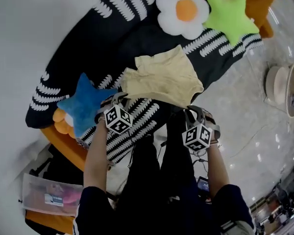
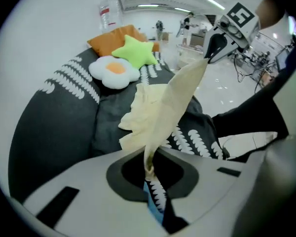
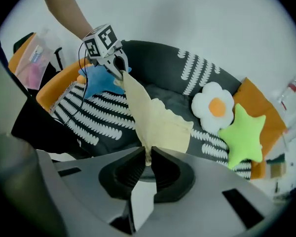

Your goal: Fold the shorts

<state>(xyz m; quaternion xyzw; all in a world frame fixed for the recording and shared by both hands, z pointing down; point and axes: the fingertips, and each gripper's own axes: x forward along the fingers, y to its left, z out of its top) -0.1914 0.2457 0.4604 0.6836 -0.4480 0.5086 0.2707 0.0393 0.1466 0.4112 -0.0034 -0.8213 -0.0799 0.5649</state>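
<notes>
A pair of pale yellow fabric shorts (image 1: 161, 77) is spread over a black blanket with white feathered stripes (image 1: 112, 38). The near hem is raised off the blanket, while the far part still lies flat on it. One near corner is pinched between the closed jaws of the left gripper (image 1: 118, 99), and the other is clamped in the closed jaws of the right gripper (image 1: 193, 110). In both gripper views the cloth is seen stretched taut from one gripper to the other.

The right edge of the blanket runs just beside the shorts, and beyond it a glossy pale floor (image 1: 250, 111) is seen. On the near left the blanket's edge is draped over an orange base (image 1: 71, 146). A blue star-shaped plush cushion (image 1: 85, 104) is set at that edge, just beside the left gripper. Bare blanket is left open to the far left of the shorts. A strip of dark cloth is also left between the far hem and the cushions beyond.

One pair of shorts and two grippers are counted. Two star cushions are counted, the blue one and a green one (image 1: 230, 13) at the far right. One white flower-shaped cushion with an orange centre (image 1: 183, 9) is placed touching the green star.
</notes>
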